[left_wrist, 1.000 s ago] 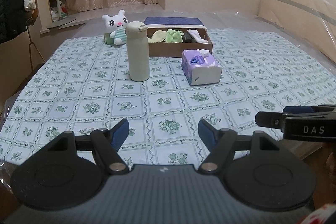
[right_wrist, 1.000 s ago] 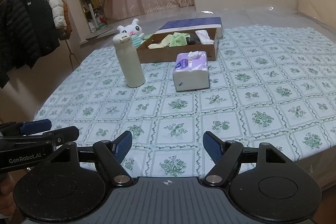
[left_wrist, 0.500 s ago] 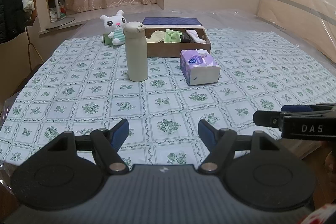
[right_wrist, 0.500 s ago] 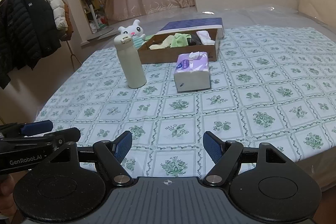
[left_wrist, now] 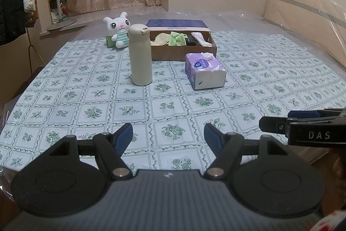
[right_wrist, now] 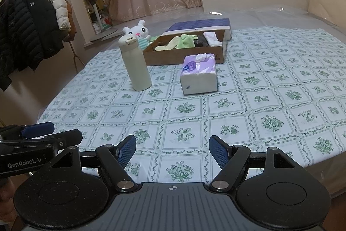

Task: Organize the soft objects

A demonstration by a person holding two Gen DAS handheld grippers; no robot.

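Right wrist view: bottle [right_wrist: 135,64] covers the lower body of the plush rabbit [right_wrist: 138,31]. Green block [left_wrist: 110,40] beside the rabbit is half hidden, identity unclear. Dark item in the cardboard box [left_wrist: 183,51] is too small to identify. Coats [right_wrist: 28,21] are cut off by the left edge.

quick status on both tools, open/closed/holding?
Left tool: open, empty, above the near tablecloth.
Right tool: open, empty, also at the near edge.
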